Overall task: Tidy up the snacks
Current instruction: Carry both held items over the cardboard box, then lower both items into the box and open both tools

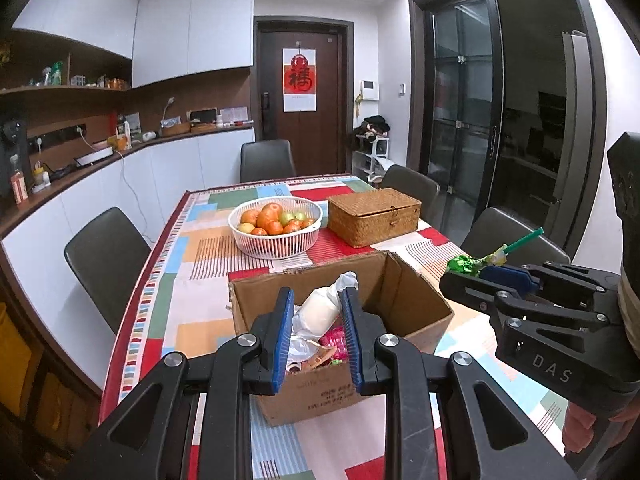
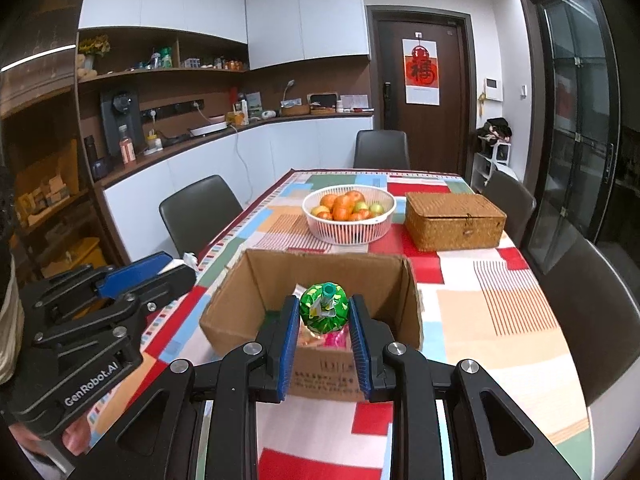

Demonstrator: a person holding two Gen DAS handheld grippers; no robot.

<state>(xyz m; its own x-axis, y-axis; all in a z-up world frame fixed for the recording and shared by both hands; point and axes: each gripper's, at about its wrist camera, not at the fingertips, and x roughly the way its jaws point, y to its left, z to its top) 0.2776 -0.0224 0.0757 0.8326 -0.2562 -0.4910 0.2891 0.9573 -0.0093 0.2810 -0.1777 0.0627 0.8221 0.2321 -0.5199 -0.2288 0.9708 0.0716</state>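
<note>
An open cardboard box of wrapped snacks stands on the patchwork tablecloth. My left gripper is shut on a white wrapped snack and holds it over the box's near side. My right gripper is shut on a green-wrapped lollipop with a green stick, above the box's near edge. In the left wrist view the right gripper sits right of the box with the lollipop sticking out. The left gripper shows at the left of the right wrist view.
A white basket of fruit and a closed wicker box stand behind the cardboard box. Dark chairs surround the table. A counter with cabinets runs along the left wall.
</note>
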